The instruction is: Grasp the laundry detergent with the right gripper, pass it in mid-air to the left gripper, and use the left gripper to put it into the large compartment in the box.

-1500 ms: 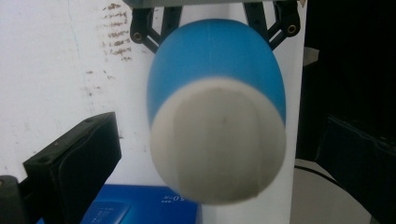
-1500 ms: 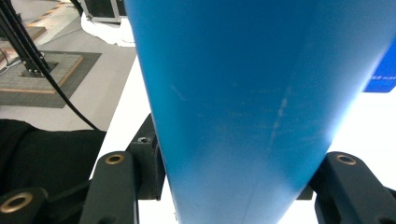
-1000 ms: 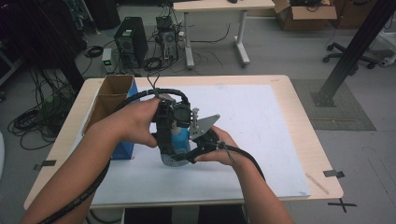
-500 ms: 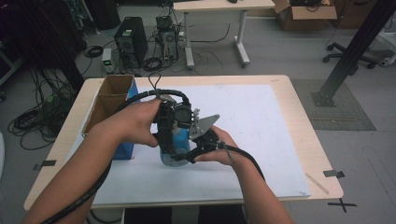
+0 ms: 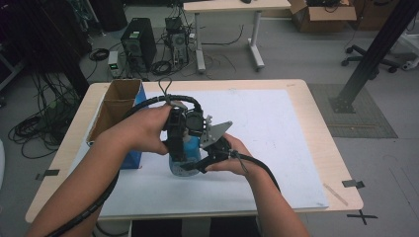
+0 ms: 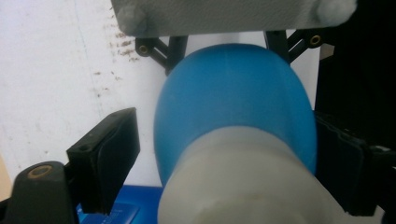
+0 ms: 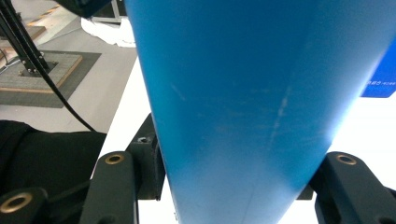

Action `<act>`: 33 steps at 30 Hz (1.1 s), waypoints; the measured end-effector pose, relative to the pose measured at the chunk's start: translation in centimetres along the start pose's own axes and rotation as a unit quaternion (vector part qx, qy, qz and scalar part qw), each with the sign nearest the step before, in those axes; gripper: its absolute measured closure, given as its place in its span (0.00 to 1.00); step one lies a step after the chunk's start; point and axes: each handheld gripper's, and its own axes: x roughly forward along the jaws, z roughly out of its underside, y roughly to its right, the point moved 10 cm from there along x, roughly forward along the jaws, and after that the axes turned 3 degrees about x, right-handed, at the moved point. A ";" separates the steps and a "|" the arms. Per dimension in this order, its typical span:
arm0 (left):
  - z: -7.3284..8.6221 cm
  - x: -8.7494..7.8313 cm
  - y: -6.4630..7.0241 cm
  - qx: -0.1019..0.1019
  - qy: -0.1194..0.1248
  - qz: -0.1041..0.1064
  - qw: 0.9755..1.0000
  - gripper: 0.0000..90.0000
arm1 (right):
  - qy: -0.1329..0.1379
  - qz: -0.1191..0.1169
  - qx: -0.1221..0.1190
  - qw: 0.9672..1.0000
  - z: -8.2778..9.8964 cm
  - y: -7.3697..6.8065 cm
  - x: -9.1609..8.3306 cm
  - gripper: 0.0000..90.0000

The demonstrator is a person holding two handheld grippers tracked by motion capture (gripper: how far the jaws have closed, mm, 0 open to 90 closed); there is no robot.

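Note:
A blue bottle (image 5: 185,162) with a whitish cap stands on the white mat, between both hands. My right gripper (image 5: 198,163) comes in from the right and is shut on the bottle's body (image 7: 261,93), its jaws pressed to both sides. My left gripper (image 5: 179,150) points down over the top. In the left gripper view the cap (image 6: 243,186) and the blue shoulder (image 6: 233,88) lie between its jaws, which have just been closing. The left pad (image 6: 109,163) still stands off the cap, while the right pad (image 6: 345,163) sits close against it.
An open cardboard box with a blue side (image 5: 116,106) stands at the table's left edge, close to my left forearm. The white mat (image 5: 281,128) covers most of the wooden table (image 5: 316,98). Computers and cables lie on the floor behind.

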 end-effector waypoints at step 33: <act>-0.1 0.4 0.3 -0.020 -0.025 0.018 0.999 0.42 | 0.003 0.004 0.004 1.000 0.1 -0.1 -0.3 0.50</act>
